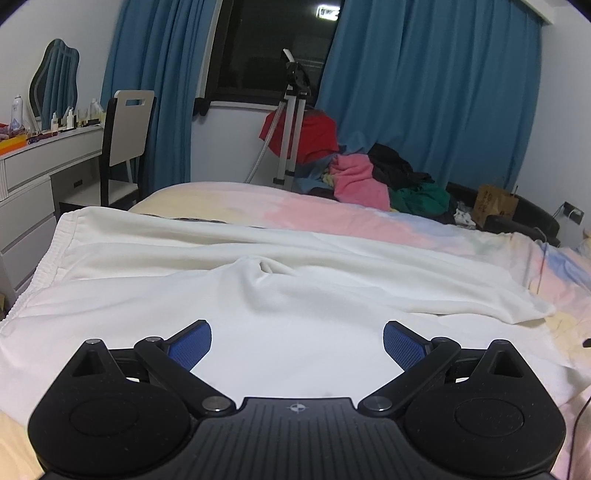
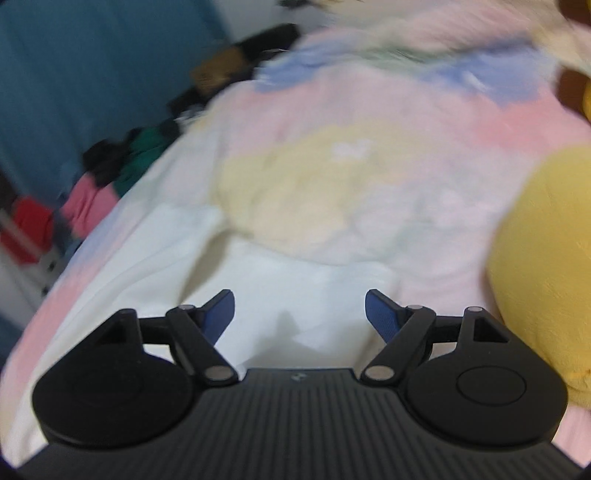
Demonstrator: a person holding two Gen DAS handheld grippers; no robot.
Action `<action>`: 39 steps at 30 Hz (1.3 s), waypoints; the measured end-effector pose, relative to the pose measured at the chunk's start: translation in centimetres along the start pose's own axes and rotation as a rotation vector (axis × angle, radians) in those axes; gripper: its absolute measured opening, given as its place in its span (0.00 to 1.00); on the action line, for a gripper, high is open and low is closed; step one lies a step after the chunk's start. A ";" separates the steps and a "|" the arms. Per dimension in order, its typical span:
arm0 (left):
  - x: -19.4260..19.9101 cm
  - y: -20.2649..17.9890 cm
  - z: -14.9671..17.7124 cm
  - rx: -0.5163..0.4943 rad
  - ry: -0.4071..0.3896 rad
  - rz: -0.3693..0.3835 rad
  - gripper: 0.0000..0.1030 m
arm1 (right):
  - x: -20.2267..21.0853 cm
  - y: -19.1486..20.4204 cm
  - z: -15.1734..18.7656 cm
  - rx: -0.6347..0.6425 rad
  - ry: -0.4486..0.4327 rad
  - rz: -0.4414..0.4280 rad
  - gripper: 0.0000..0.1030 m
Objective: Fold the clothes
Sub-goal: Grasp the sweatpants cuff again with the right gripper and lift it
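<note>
White garment (image 1: 258, 295) spread on pastel bed (image 1: 332, 210). Left gripper (image 1: 297, 341) wide, empty; only its view shows clothes pile (image 1: 373, 177). Right gripper (image 2: 300, 314) wide, empty; blurred view adds yellow plush (image 2: 546, 258).

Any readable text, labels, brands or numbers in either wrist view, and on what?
None can be read.
Brown paper bag by the curtain: dark print, too small to read.
White bottle on the dresser: label too small to read.
Lit sign outside the window: too blurred to read.
Right wrist view: motion-blurred, no text visible.
</note>
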State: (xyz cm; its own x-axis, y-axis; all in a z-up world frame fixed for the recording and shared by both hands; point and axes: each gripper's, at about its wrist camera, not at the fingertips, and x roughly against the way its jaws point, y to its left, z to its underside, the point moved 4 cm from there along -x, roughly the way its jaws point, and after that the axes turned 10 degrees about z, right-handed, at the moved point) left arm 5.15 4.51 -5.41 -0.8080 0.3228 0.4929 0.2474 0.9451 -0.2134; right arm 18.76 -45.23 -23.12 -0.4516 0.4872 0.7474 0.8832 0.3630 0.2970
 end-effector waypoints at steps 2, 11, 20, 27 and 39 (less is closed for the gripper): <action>-0.3 -0.1 0.0 -0.003 0.006 -0.003 0.98 | -1.3 -1.0 0.2 -0.060 0.052 0.004 0.77; -1.0 0.7 0.0 0.025 0.024 -0.026 0.98 | -5.4 -1.1 0.9 -0.151 0.185 -0.097 0.25; 1.7 8.6 -0.9 0.361 0.031 -0.054 0.98 | -3.0 -0.5 -0.9 -0.122 0.046 -0.184 0.06; 7.5 22.6 3.0 0.955 0.041 -0.169 0.97 | -2.3 -0.1 -1.2 -0.131 0.019 -0.178 0.06; 6.4 30.3 7.0 1.259 -0.026 0.002 0.73 | -4.4 -0.4 -1.0 -0.207 0.061 -0.157 0.06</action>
State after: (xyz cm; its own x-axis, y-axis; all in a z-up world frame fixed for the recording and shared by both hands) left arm 3.80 34.88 -14.62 -0.8218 0.3100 0.4780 -0.4200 0.2373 -0.8759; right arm 20.52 -48.34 -25.92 -0.5823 0.3865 0.7153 0.8128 0.2569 0.5228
